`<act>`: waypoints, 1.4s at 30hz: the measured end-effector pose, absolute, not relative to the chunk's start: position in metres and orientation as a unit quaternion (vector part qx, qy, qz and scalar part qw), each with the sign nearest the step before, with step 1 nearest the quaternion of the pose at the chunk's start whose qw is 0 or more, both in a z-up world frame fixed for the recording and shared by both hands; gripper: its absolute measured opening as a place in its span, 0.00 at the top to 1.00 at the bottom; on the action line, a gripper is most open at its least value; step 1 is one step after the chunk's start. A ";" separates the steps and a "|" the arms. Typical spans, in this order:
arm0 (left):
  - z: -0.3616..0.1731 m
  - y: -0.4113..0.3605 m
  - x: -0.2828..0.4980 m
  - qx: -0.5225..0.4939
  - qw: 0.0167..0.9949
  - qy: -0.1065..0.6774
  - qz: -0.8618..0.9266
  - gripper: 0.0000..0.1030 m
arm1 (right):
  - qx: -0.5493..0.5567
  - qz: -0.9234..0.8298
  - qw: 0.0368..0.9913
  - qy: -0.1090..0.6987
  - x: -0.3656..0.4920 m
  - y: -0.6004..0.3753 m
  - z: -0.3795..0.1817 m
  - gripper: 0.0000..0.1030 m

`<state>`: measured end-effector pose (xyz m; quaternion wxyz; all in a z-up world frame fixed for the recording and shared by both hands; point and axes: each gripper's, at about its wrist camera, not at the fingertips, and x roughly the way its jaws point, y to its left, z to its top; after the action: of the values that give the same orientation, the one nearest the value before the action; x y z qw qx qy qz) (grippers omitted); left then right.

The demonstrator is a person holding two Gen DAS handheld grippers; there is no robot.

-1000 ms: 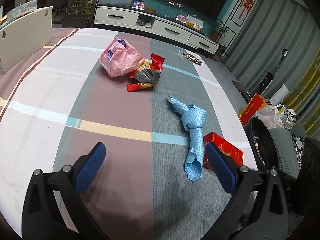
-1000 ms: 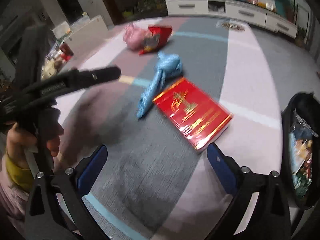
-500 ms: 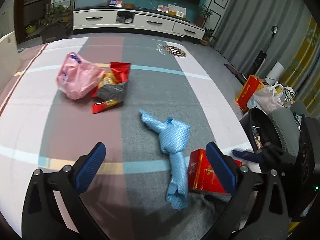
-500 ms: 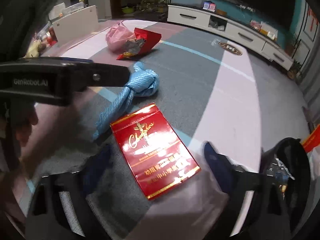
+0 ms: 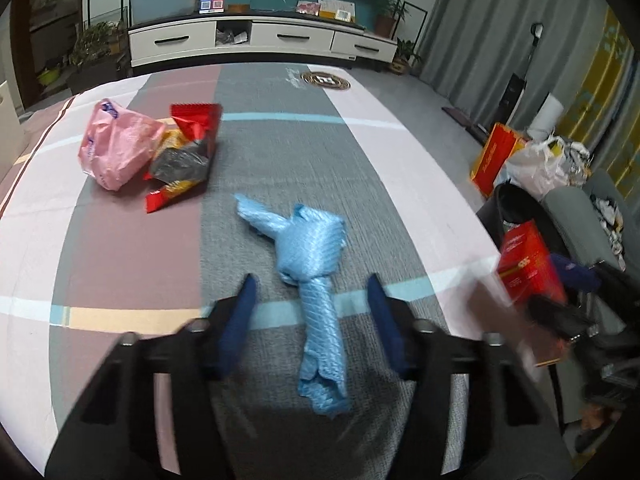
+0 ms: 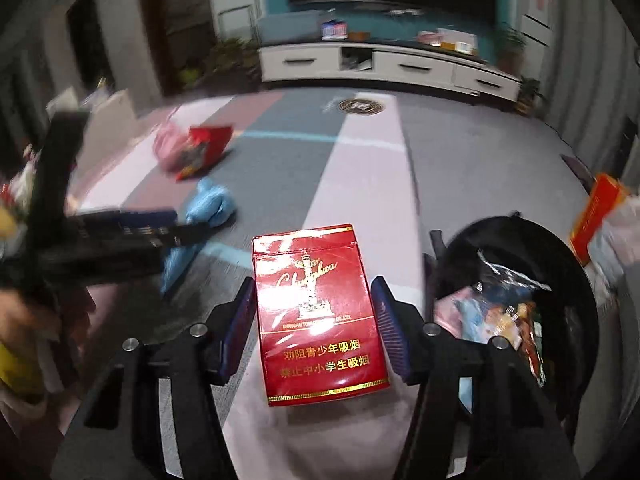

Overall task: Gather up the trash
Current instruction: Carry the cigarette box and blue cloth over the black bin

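A knotted blue plastic bag [image 5: 314,276] lies on the striped table, its tail between the fingers of my left gripper [image 5: 312,300], whose jaws are narrowing but not touching it. My right gripper [image 6: 314,304] is closed on a red cigarette box [image 6: 318,316]; the box also shows at the right of the left wrist view [image 5: 528,268]. A pink bag [image 5: 116,148] and red snack wrappers [image 5: 188,160] lie at the far left. A black trash bin [image 6: 516,300] holding wrappers stands right of the table.
A red carton [image 5: 496,156] and a white plastic bag [image 5: 540,168] stand on the floor beyond the bin. A white TV cabinet [image 5: 260,40] runs along the far wall. The table edge [image 5: 472,208] curves close to the bin.
My left gripper has moved in over the blue bag and its jaws have narrowed. My right gripper has closed on the red box and lifted it toward the bin.
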<state>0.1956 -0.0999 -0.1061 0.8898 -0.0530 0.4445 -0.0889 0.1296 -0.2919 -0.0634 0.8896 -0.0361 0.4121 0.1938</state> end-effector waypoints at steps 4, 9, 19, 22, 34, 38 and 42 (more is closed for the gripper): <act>-0.106 -0.104 0.190 -0.051 0.892 0.440 -0.087 0.91 | -0.013 0.186 0.897 0.401 0.126 -0.303 -0.055 0.44; -0.090 -0.108 0.173 -0.058 0.900 0.420 -0.100 0.92 | 0.006 0.178 0.903 0.391 0.125 -0.316 -0.048 0.43; -0.063 -0.156 0.146 -0.046 0.905 0.400 -0.140 0.92 | 0.057 0.148 0.913 0.375 0.122 -0.358 -0.038 0.43; -0.055 -0.180 0.144 -0.029 0.906 0.395 -0.150 0.92 | 0.073 0.127 0.916 0.373 0.122 -0.375 -0.039 0.43; -0.030 -0.265 0.147 0.022 0.907 0.373 -0.193 0.92 | 0.124 0.071 0.921 0.363 0.112 -0.440 -0.041 0.43; -0.028 -0.281 0.153 0.031 0.907 0.369 -0.202 0.92 | 0.129 0.055 0.920 0.366 0.112 -0.452 -0.045 0.43; -0.031 -0.296 0.159 0.038 0.904 0.370 -0.211 0.92 | 0.135 0.032 0.917 0.373 0.114 -0.463 -0.051 0.43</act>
<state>0.1588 -0.2965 -0.0306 0.9040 0.0378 0.3699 -0.2110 0.1135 -0.4630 -0.0510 0.9174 0.1354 0.3729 0.0322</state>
